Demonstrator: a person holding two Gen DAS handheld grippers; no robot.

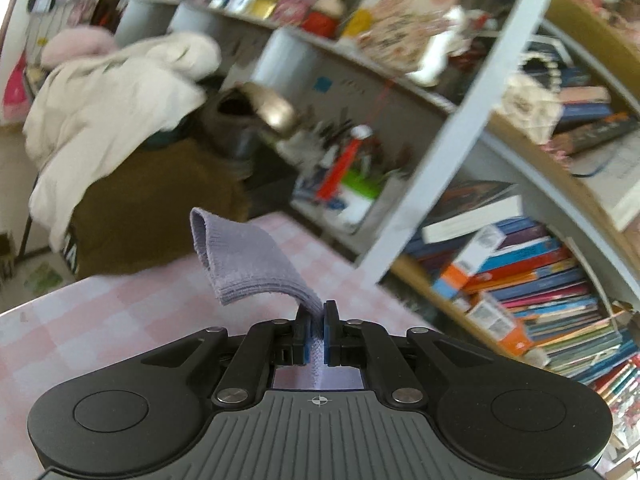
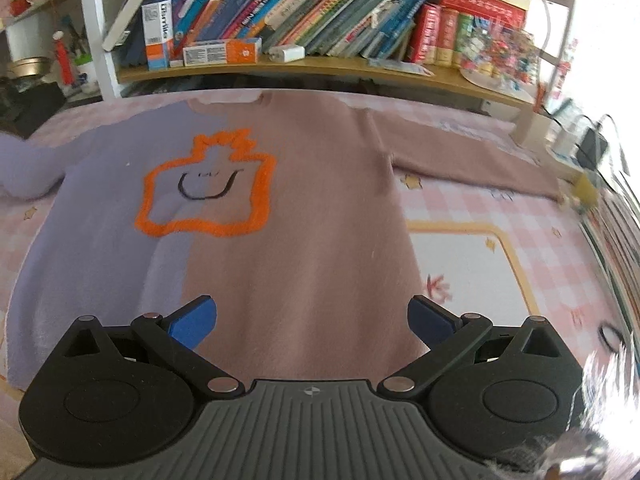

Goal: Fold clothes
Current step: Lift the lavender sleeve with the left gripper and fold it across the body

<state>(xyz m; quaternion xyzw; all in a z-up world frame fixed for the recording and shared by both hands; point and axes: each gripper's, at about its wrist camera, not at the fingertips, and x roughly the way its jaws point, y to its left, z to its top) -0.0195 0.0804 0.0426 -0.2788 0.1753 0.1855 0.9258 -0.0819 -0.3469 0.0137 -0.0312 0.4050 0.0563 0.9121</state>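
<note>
My left hand-held gripper (image 1: 319, 320) pinches the lilac ribbed cuff (image 1: 248, 260) above the pink checked table (image 1: 100, 320). My right hand-held gripper (image 2: 312, 326) hangs wide open, holding nothing, over the sweater (image 2: 304, 208) spread flat, its sleeve (image 2: 472, 164) stretched toward the bookshelf (image 2: 320, 66).

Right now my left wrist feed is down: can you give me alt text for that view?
The left gripper is shut on a lilac ribbed sleeve cuff, lifted above the pink checked cloth. Behind, blurred, are a cream jacket draped over something brown and tilted shelves of books.
</note>
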